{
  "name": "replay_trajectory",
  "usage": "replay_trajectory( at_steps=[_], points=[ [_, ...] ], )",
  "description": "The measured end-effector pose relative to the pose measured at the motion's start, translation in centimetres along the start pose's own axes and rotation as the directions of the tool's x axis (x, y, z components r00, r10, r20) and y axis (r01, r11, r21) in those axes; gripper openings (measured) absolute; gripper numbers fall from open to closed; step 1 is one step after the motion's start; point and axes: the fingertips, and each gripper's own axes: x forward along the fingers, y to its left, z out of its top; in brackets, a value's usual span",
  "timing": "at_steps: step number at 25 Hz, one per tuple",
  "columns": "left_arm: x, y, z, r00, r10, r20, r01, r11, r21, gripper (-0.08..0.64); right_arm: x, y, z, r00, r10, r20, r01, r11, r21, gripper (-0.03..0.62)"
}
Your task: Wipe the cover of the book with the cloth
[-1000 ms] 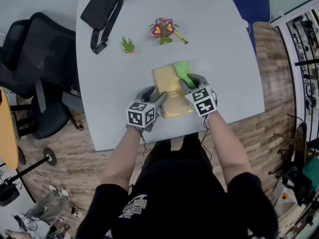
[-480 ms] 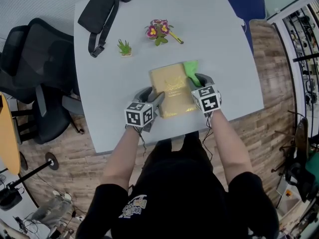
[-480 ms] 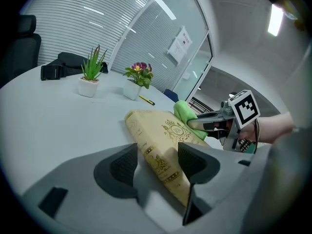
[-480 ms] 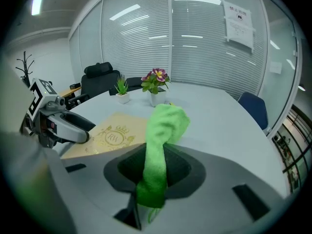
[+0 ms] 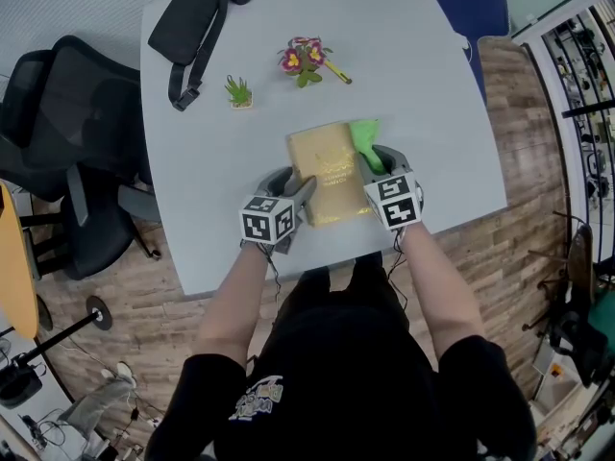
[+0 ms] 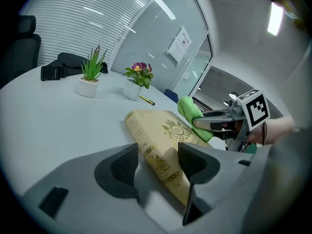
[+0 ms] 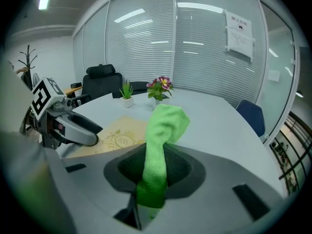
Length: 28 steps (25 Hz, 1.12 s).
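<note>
- The book [image 5: 329, 173], tan with gold ornament on its cover, is seen lying flat on the grey surface [image 5: 432, 84], near the edge closest to the person.
- The left gripper [image 6: 158, 162] is held at the book's near left corner; its jaws are spread, with the spine edge of the book between them. Whether the pads touch the book cannot be told.
- The right gripper [image 7: 152, 174] is pressed together on the green cloth [image 5: 365, 142], which is pinched between its jaws.
- The free end of the cloth sticks out ahead of the jaws and lies at the book's far right corner, against the cover and partly over the surface beside it.
- The right gripper is placed along the book's right edge, opposite the left gripper, with the book between the two.
- A small green plant in a white pot [image 5: 237, 91] and a pot of pink and yellow flowers [image 5: 303, 59] are set farther back on the surface, well apart from the book.
- A yellow pencil [image 5: 338, 72] lies just beside the flowers.
- A black bag with a strap [image 5: 192, 22] lies at the far left corner of the surface.
- A black office chair [image 5: 58, 152] is seen left of the surface, and a blue chair [image 5: 476, 3] at its far right.
</note>
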Motion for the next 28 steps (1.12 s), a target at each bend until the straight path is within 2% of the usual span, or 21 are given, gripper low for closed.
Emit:
replay_trajectory(
  at_steps=[4,11,14,18,25,28],
  points=[
    [0.0,0.0,0.0,1.000,-0.001,0.000,0.001,1.000,0.000,0.253,-0.5,2.5,0.8,0.999,0.050,0.019,-0.050,0.999,-0.008,0.097],
    [0.0,0.1,0.0,1.000,0.001,-0.002,-0.001,1.000,-0.001,0.253,-0.7,6.9,0.6,0.988,0.150,0.025,-0.151,0.987,0.049,0.097],
    [0.0,0.1,0.1,1.000,0.001,-0.002,-0.001,1.000,-0.002,0.253,-0.7,8.7,0.3,0.983,0.182,0.019,-0.183,0.982,0.045,0.097],
    [0.0,0.1,0.0,1.000,-0.001,-0.003,0.001,1.000,-0.002,0.253,-0.7,10.7,-0.2,0.977,0.215,0.016,-0.215,0.976,0.039,0.097],
    [0.0,0.1,0.1,1.000,-0.002,-0.002,0.002,1.000,-0.001,0.253,-1.1,12.8,-0.6,0.964,0.263,0.035,-0.265,0.952,0.152,0.097],
    [0.0,0.1,0.1,1.000,-0.001,-0.003,0.001,1.000,-0.001,0.253,-1.1,13.1,-0.7,0.965,0.262,0.024,-0.263,0.955,0.140,0.097]
  ],
)
